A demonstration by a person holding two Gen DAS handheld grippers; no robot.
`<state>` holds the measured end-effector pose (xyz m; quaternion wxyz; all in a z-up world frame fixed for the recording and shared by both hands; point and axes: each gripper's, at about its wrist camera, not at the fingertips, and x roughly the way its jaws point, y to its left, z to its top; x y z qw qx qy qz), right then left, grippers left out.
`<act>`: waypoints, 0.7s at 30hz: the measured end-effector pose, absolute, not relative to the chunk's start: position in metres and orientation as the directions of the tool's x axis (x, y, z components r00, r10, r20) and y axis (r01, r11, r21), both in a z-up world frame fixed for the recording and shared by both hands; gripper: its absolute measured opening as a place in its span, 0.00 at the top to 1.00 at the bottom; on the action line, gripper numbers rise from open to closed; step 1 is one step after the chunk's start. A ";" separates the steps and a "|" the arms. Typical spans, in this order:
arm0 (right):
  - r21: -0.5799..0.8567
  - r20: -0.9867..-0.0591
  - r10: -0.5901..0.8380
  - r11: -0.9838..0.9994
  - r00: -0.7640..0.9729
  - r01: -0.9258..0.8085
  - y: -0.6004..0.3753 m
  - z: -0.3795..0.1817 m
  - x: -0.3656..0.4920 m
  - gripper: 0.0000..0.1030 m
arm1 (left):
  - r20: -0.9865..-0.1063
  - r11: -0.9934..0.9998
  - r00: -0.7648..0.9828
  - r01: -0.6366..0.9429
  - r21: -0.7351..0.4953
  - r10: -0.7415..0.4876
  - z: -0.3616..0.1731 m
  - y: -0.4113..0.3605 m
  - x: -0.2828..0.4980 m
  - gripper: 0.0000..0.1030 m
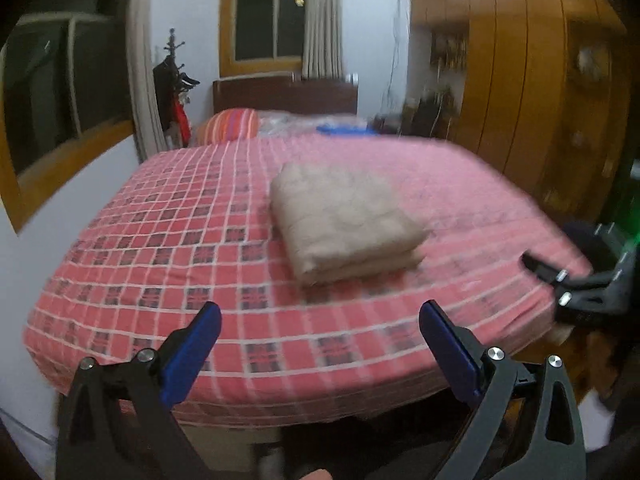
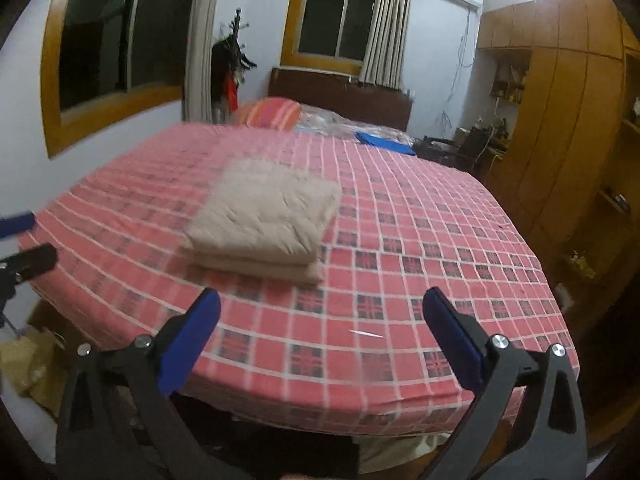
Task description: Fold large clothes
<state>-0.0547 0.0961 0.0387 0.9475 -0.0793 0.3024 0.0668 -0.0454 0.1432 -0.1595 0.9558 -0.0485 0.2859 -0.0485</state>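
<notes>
A beige cloth lies folded into a thick rectangular stack on the red checked bed sheet, near the bed's foot end. My left gripper is open above the foot edge of the bed, short of the stack, with nothing between its blue pads. My right gripper is also open and empty, over the near edge, with the stack ahead to its left. In the left wrist view the right gripper shows at the right edge, off the bed's corner.
A striped pillow, clear plastic and a blue item lie at the head of the bed. Wooden wardrobes stand along the right. A white wall with a window runs along the left.
</notes>
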 end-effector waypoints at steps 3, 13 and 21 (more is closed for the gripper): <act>-0.109 -0.592 0.072 0.980 0.802 -0.169 0.100 0.055 -0.061 0.02 | -0.528 0.989 0.842 0.045 -0.138 -0.112 -0.151 0.142 -0.054 0.04; -0.096 -0.606 0.062 0.984 0.793 -0.150 0.102 0.054 -0.061 0.02 | -0.548 0.992 0.829 0.056 -0.109 -0.107 -0.151 0.131 -0.051 0.04; -0.090 -0.606 0.064 0.985 0.793 -0.148 0.101 0.052 -0.061 0.02 | -0.556 0.992 0.824 0.065 -0.105 -0.113 -0.151 0.129 -0.049 0.04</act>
